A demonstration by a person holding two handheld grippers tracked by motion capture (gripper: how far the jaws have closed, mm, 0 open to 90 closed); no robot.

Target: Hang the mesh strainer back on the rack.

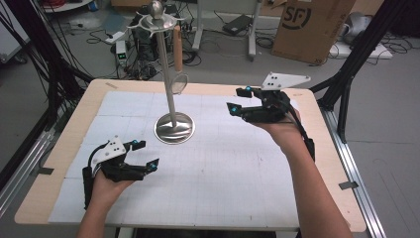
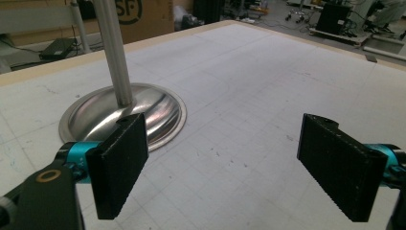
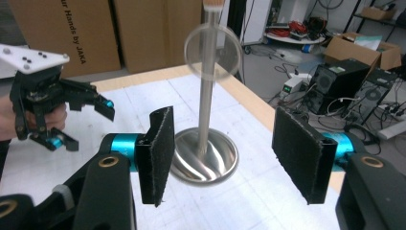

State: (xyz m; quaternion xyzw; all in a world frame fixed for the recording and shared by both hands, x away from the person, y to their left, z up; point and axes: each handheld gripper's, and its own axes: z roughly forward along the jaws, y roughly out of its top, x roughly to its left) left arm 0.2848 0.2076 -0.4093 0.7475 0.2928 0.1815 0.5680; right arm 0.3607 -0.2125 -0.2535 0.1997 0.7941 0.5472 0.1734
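A polished metal stand rises from a round base (image 1: 174, 128) on the white gridded mat (image 1: 233, 168), its pole (image 1: 166, 69) ending in a small rack with a ball on top. From the rack hangs a round, clear-looking disc (image 1: 180, 83) on a wooden handle, blurred in the right gripper view (image 3: 212, 51). My right gripper (image 1: 236, 100) is held above the mat to the right of the stand. It points at the pole and its jaws are open with nothing between them (image 3: 230, 148). My left gripper (image 1: 147, 154) rests low at the front left, open and empty (image 2: 230, 158), with the base (image 2: 95, 115) just ahead of it.
The mat covers a wooden table (image 1: 89, 99). Behind the table, the floor holds a cardboard box (image 1: 312, 27), cables and electronics (image 1: 141, 44). Black frame posts (image 1: 364, 44) stand at both sides.
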